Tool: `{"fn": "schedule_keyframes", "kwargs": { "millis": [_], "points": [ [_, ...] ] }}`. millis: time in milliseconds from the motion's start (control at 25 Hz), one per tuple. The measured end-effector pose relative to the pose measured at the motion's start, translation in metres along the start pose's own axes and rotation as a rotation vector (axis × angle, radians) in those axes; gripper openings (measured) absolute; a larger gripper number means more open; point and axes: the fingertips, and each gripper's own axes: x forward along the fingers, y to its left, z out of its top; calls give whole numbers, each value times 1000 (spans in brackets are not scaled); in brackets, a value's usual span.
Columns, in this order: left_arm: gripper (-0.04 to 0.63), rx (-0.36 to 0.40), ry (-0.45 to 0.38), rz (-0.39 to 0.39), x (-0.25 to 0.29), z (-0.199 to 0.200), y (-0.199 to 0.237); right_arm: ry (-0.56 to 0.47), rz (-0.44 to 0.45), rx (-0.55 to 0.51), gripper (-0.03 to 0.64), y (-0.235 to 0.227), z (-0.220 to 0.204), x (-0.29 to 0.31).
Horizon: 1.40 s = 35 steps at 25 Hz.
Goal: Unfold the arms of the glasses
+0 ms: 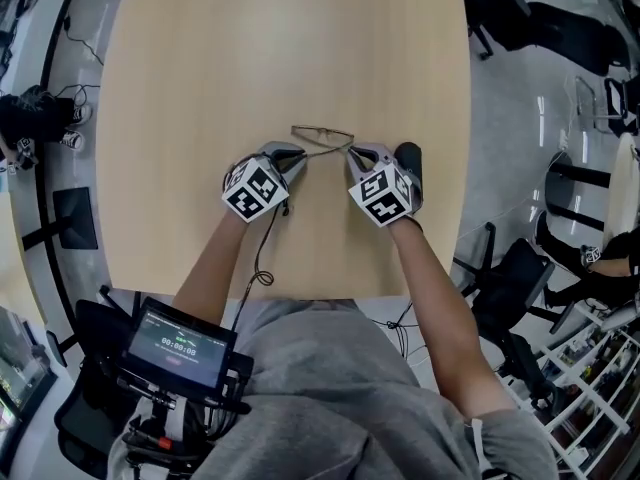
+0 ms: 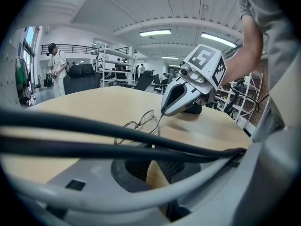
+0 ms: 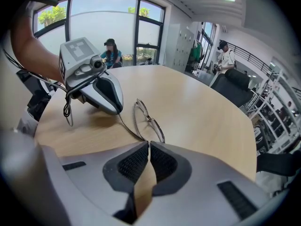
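Thin wire-rimmed glasses [image 1: 322,135] lie on the pale wooden table [image 1: 200,88], in the middle near me. One arm is swung out from the right hinge toward my left gripper [image 1: 300,156]. In the right gripper view, the left gripper [image 3: 117,111] tapers to a point shut on that arm's tip. In its own view, cables cross its jaws [image 2: 151,147], with the glasses [image 2: 138,125] just beyond. My right gripper [image 1: 352,150] is shut on the glasses at the right hinge end. Its pads meet at the frame's end [image 3: 148,143], lenses [image 3: 149,120] ahead.
A black object [image 1: 410,158] stands on the table right beside my right gripper. A cable [image 1: 262,258] hangs from the left gripper over the near table edge. A device with a screen [image 1: 180,346] sits at my lower left. Chairs and racks stand to the right.
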Motion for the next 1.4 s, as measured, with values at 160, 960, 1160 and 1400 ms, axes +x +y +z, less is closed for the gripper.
{"fn": "schedule_keyframes", "kwargs": {
  "millis": [160,960,1160,1400],
  "points": [
    [21,-10,-1,-4,2,-1,-5,2,0,-5,21,3,1,0],
    [21,-115,-23,-5,8,4,-29,-1,74,-65,21,50,9,1],
    [21,-158,-34,-5,5,3,-36,-2,96,-89,21,67,14,2],
    [21,-187,-40,-10,6,4,-40,-4,137,-126,23,78,16,4]
  ]
}}
